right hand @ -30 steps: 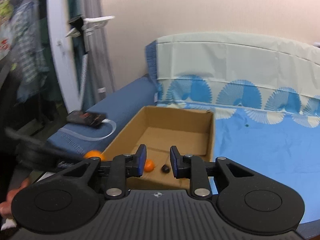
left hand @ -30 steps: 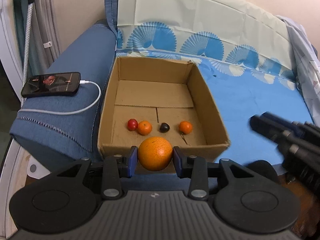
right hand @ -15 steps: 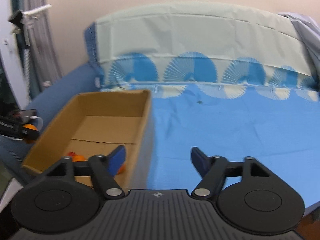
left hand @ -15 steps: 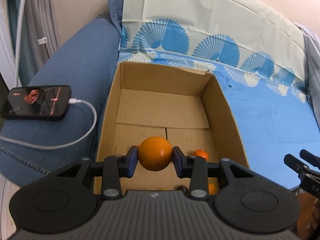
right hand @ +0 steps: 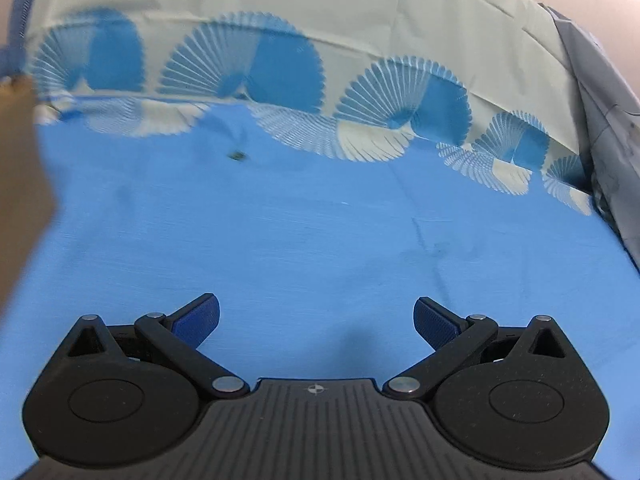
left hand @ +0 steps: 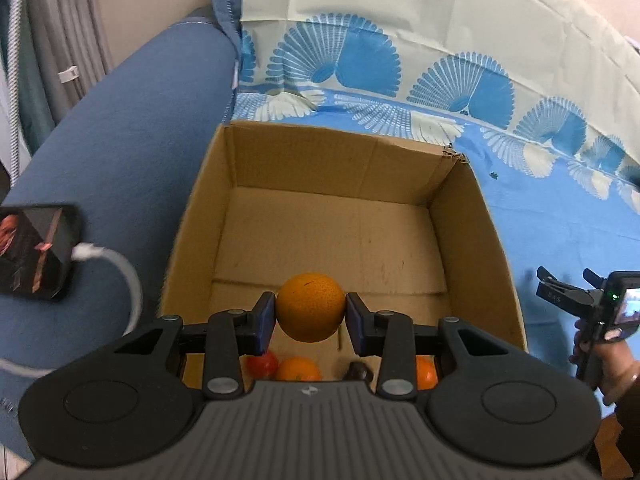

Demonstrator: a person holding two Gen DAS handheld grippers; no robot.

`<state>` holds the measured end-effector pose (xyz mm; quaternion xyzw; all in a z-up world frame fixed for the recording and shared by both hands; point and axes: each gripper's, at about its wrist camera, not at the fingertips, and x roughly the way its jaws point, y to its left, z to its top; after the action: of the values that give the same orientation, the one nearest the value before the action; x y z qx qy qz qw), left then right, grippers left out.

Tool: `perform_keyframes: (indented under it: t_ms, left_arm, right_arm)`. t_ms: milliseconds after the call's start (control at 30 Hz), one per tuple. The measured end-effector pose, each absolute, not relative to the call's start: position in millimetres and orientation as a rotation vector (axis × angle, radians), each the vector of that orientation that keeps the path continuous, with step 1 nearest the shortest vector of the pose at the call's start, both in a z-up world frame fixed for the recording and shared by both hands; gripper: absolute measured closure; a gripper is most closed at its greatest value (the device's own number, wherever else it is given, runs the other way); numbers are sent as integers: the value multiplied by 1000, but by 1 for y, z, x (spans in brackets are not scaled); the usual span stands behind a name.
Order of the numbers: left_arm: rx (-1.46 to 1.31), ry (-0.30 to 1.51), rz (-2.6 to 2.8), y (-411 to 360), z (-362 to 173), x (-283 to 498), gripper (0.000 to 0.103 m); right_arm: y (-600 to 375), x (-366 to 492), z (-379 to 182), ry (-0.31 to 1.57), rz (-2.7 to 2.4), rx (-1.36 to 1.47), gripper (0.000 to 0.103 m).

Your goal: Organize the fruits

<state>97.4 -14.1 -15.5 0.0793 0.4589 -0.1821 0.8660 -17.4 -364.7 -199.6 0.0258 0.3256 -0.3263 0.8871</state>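
My left gripper (left hand: pixel 311 312) is shut on a large orange (left hand: pixel 311 306) and holds it over the near part of an open cardboard box (left hand: pixel 472 220). Below it on the box floor lie a red fruit (left hand: pixel 262 362), a small orange (left hand: pixel 298 368), a dark fruit (left hand: pixel 358 370) and another small orange (left hand: pixel 425 372), partly hidden by the gripper. My right gripper (right hand: pixel 316 318) is opening wide over the blue sheet (right hand: pixel 320 232) with nothing between its fingers. It also shows in the left wrist view as the right gripper (left hand: pixel 568 284), held in a hand (left hand: pixel 608 364) right of the box.
A phone (left hand: pixel 36 250) with a white cable (left hand: pixel 124 276) lies on the blue sofa arm (left hand: pixel 120 140) left of the box. A patterned sheet (left hand: pixel 400 40) covers the sofa back. A grey cloth (right hand: pixel 604 120) hangs at the right. The box edge (right hand: pixel 20 140) is at the right wrist view's left.
The left gripper carried the large orange forward over the box. The right gripper swung right and down away from the box to the blue sheet, and its jaws went from shut to wide.
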Motion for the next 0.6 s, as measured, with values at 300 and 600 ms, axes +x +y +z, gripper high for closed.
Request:
perform_keyframes:
  t_ms: [300,600]
  left_arm:
    - [117,977,-372,-92,-39,125,61]
    - [78,976,-340,-167,-48,139,61]
  right_arm:
    - [-411,3,-215,636,-674,229,0]
    - [-414,-1,-214,631,-669,241,0]
